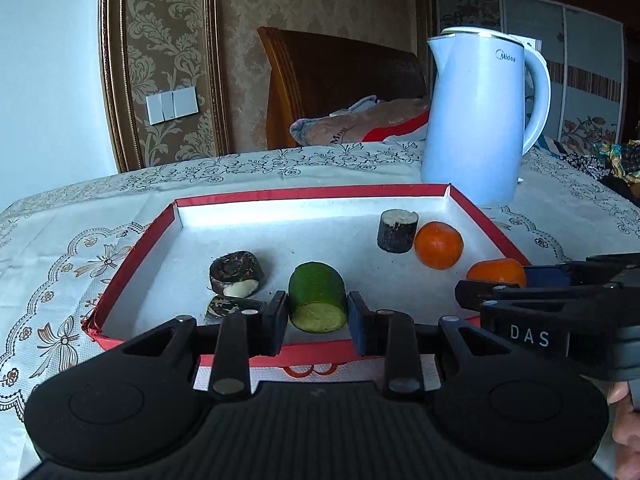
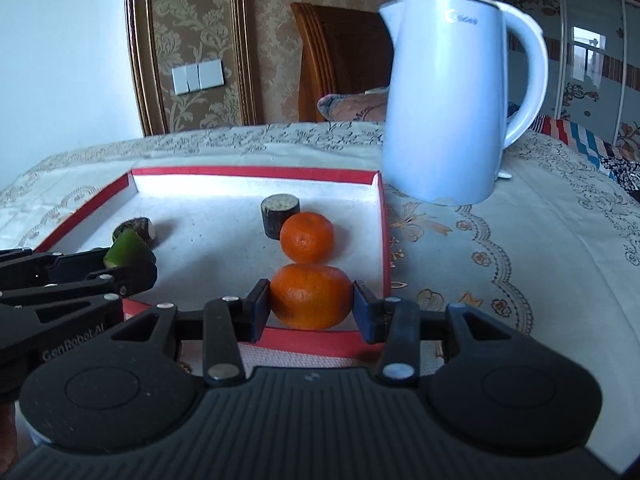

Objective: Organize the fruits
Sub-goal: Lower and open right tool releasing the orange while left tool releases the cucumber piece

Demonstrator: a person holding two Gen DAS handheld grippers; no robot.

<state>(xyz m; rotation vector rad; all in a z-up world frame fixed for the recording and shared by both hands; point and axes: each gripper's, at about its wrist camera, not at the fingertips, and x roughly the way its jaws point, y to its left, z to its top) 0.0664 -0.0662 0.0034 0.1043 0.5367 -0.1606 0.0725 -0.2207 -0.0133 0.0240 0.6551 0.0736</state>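
A red-rimmed white tray (image 1: 132, 252) lies on the table. My left gripper (image 1: 318, 312) is shut on a green cut fruit piece (image 1: 318, 296) at the tray's near edge. My right gripper (image 2: 310, 300) is shut on an orange (image 2: 311, 295) near the tray's near right corner; it also shows in the left wrist view (image 1: 496, 272). A second orange (image 2: 307, 237) lies just behind it, touching a dark cut cylinder (image 2: 279, 210). A dark round piece (image 1: 236, 272) and another dark piece (image 1: 232, 306) lie at the tray's left.
A pale blue electric kettle (image 1: 476, 120) stands on the patterned tablecloth (image 2: 520, 240) just behind the tray's far right corner. A wooden headboard and bedding lie beyond the table. The tray's far half is bare.
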